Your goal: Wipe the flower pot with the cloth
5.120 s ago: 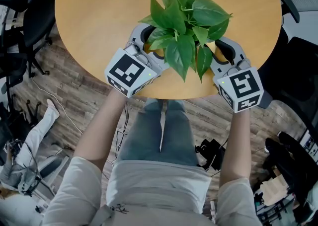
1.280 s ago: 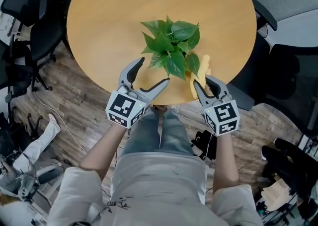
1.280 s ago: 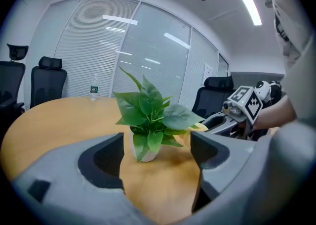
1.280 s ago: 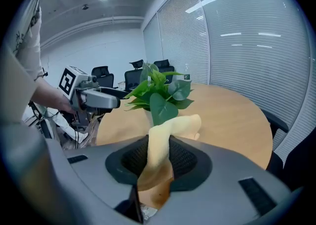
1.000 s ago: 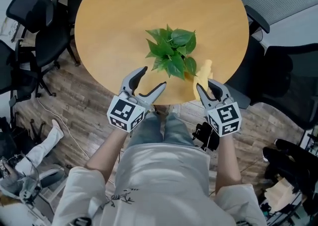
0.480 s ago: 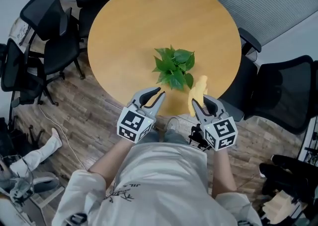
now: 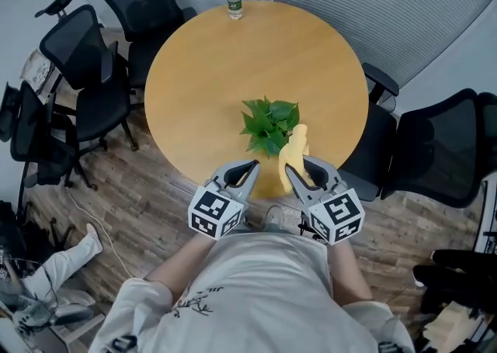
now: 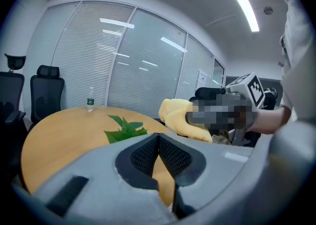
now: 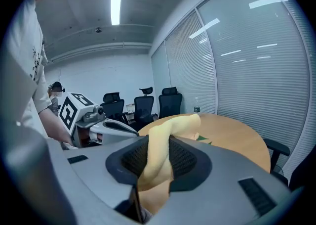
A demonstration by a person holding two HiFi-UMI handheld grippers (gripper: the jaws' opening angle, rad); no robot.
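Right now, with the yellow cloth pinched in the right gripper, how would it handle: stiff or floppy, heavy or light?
Probably floppy: the yellow cloth bunches into a fold in the jaws of the right gripper, and its free end curls over. Likely light, since one pinch carries all of it. Textured pads pressing on it suggest it won't slip.

The round, light-brown wooden bench [image 7: 225, 64] carries two things, well apart. A green leafy pot plant [image 7: 268, 122] stands upright toward the near edge, a little right of centre; its leaves hide the pot from above. A small clear plastic bottle with a green label [image 7: 234, 8] stands upright at the far rim. The bench stands on a grey-brown wood-plank floor [image 7: 147, 188], where black mesh office chairs [image 7: 85, 72] ring its left, far and right sides.
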